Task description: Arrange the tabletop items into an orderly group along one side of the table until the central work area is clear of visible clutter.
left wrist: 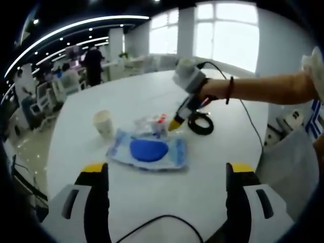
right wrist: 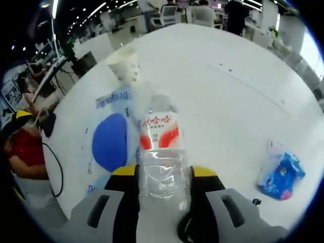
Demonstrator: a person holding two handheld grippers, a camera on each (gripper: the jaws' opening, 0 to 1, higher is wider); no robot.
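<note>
In the right gripper view a clear plastic water bottle (right wrist: pixel 161 152) with a red and white label lies between my right gripper's (right wrist: pixel 163 178) jaws, which are shut on it. To its left lies a clear plastic bag holding a round blue item (right wrist: pixel 109 142), and a paper cup (right wrist: pixel 124 63) stands beyond. In the left gripper view my left gripper (left wrist: pixel 167 174) is open above the white table (left wrist: pixel 126 93), short of the bag (left wrist: pixel 149 150). The right gripper (left wrist: pixel 174 123) comes in from the right and holds the bottle (left wrist: pixel 152 122) just behind the bag. The cup (left wrist: pixel 104 123) stands to the left.
A black cable coil (left wrist: pixel 201 124) lies to the right of the bottle, and a thin black cable (left wrist: pixel 162 223) runs between my left jaws. A blue packet (right wrist: pixel 278 172) lies apart to the right in the right gripper view. A person's forearm (left wrist: pixel 258 88) reaches over the table. Office chairs and people are beyond.
</note>
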